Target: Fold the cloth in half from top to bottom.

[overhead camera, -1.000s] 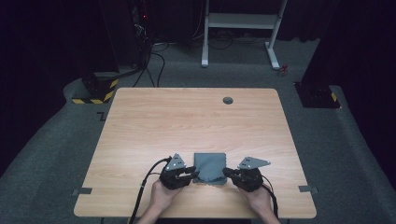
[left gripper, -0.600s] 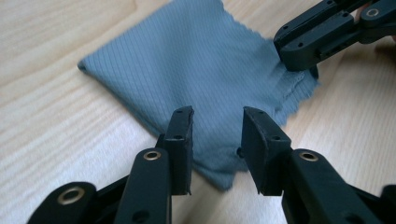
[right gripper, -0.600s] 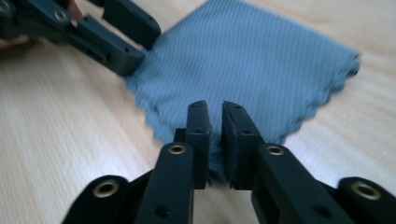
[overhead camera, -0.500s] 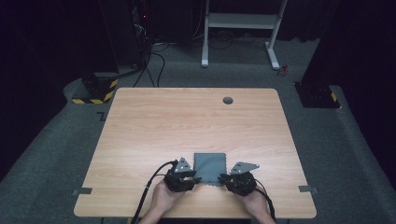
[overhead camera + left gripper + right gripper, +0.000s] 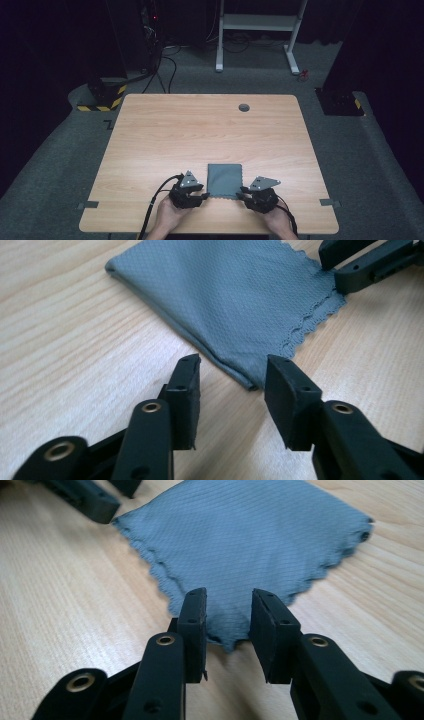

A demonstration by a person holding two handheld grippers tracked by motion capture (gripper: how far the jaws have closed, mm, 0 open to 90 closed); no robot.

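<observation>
folded grey cloth (image 5: 224, 180) flat on the table (image 5: 200, 130), near its front edge; left gripper (image 5: 232, 377) at the cloth's near left corner, jaws wide, unclosed; right gripper (image 5: 228, 611) straddling its near right corner, jaws narrower, not gripping

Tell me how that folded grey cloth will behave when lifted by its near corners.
The grey cloth looks thin and finely woven, so it will probably droop, weigh little. It lies folded in layers; these may slip apart. Both tongs, left and right, stand open at its corners.
</observation>
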